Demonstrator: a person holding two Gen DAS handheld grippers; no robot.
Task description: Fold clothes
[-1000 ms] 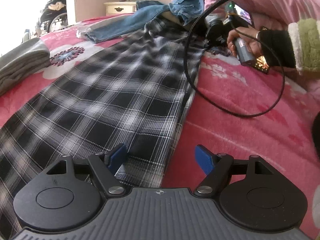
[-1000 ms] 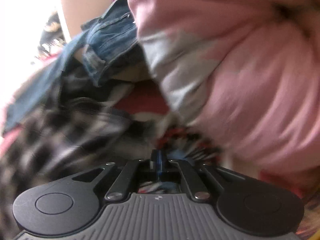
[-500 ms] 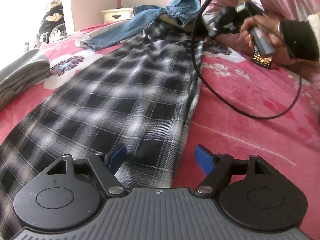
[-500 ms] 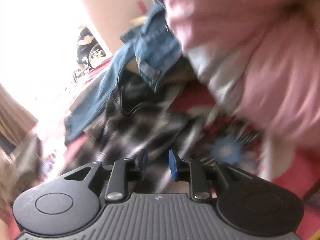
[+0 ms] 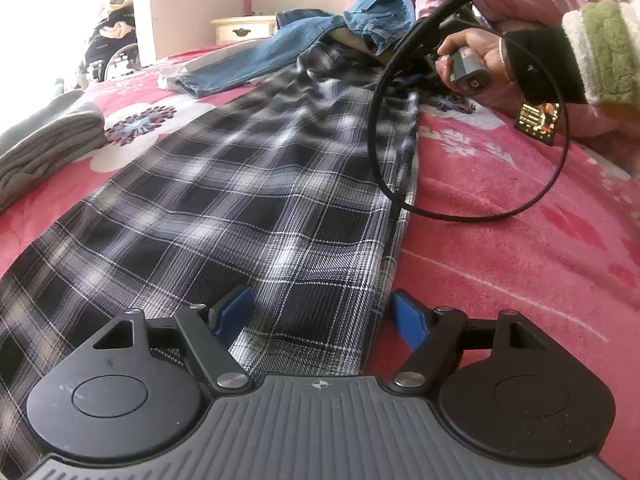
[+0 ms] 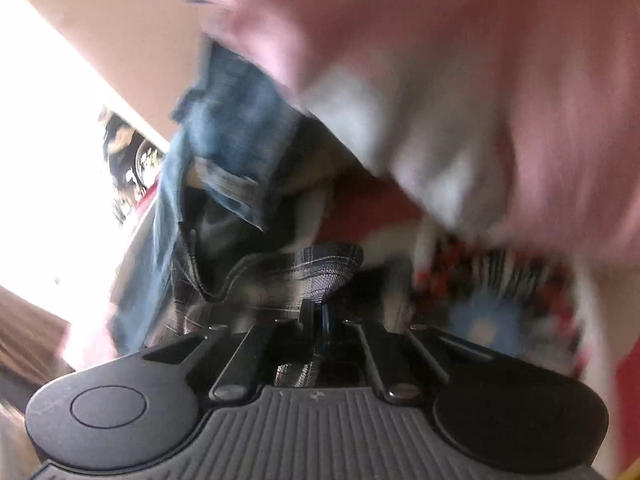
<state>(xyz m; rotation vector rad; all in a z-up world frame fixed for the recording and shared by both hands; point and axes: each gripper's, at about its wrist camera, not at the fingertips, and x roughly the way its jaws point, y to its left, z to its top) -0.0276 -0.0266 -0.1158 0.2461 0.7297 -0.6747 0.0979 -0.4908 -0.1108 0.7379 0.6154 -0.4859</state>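
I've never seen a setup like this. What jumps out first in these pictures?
A long black-and-white plaid garment lies stretched along a bright pink floral bedspread, running away from the open left gripper at its near hem. At its far end the right gripper is shut on a corner of the plaid cloth, beside blue jeans and a big pink bundle. A black cable loops across the bed.

The black-and-white plaid garment (image 5: 256,200) lies spread flat and long across the pink bed, running from near left to far right, its far end bunched and lifted beside blue jeans (image 5: 280,52) lying unfolded beyond.
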